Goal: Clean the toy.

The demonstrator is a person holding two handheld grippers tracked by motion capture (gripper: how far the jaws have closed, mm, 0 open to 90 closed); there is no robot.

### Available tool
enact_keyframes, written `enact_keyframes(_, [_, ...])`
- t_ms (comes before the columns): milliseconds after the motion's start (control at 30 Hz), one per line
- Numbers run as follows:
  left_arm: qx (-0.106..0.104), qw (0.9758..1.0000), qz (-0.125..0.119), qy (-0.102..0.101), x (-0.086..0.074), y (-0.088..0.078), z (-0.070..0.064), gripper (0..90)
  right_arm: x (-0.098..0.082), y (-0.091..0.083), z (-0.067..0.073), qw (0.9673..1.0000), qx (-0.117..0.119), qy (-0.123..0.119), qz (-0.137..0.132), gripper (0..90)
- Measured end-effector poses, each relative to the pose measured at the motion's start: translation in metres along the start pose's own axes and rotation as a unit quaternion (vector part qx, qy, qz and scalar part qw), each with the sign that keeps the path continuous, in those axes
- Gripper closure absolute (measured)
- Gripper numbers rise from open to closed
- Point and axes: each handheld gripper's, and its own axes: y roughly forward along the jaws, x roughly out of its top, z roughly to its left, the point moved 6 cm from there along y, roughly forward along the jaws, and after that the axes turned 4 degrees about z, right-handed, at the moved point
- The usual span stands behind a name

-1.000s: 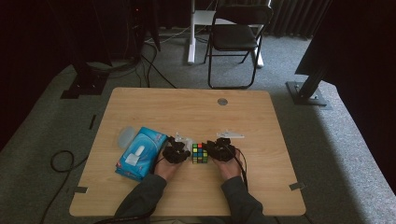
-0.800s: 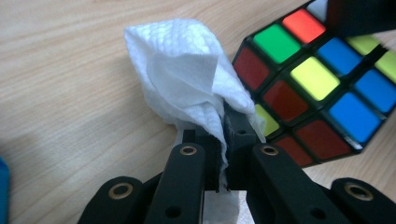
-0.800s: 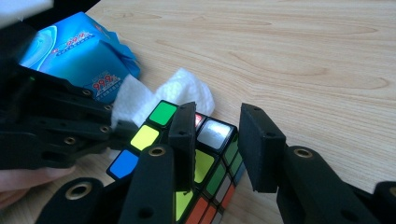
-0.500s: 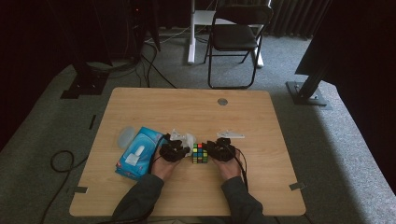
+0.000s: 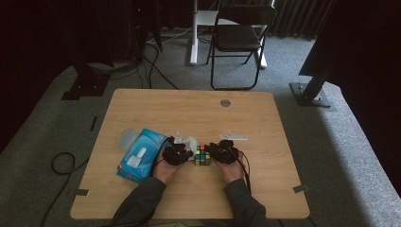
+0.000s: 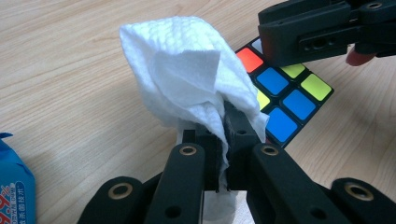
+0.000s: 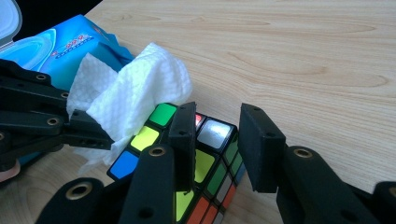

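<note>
Left gripper [image 6: 223, 140] clamped on white wipe [image 6: 187, 74], held low against cube [image 6: 280, 93]; right gripper [image 7: 217, 144] clamps the cube's corner near table's [image 5: 283, 142] front edge.

This looks like a recording room or lab, dim around the edges. A light wooden surface [image 5: 189, 113] stands on grey carpet [image 5: 340, 156]. Beyond it sit a black folding chair [image 5: 239, 38] and a white stand leg [image 5: 194, 33]. Dark metal rig feet [image 5: 309, 92] flank the surface, black cables [image 5: 61, 163] trail across the floor, and dark curtains [image 5: 293, 16] hang behind.
</note>
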Motion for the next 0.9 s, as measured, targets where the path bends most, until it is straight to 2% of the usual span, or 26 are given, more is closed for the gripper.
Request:
enact_keyframes(133, [0.003,1.0000,0.009,-0.001,-0.004,0.005,0.001,87.3,0.000,0.000,0.000,1.0000,-0.001,0.000,0.000,67.7])
enact_keyframes(300, [0.002,0.9992,0.040,-0.002,-0.020,0.024,0.002,87.2,0.000,0.000,0.000,1.0000,-0.002,0.001,0.000,68.1])
enact_keyframes(367, [0.000,0.9994,0.034,-0.005,-0.022,0.025,0.002,87.0,0.000,0.000,0.000,1.0000,-0.003,0.002,-0.002,68.6])
enact_keyframes(467, [0.003,0.9992,0.040,0.002,-0.021,0.025,0.002,86.8,0.000,0.000,0.000,1.0000,-0.004,0.001,-0.002,68.7])
enact_keyframes(633, [0.002,0.9994,0.034,-0.008,-0.021,0.023,0.002,86.6,0.000,0.000,0.000,1.0000,-0.004,0.001,-0.002,68.7])
enact_keyframes(900, [-0.009,0.9999,0.008,-0.005,-0.017,0.004,-0.005,86.6,0.000,0.000,0.000,1.0000,-0.004,0.002,-0.002,68.7])
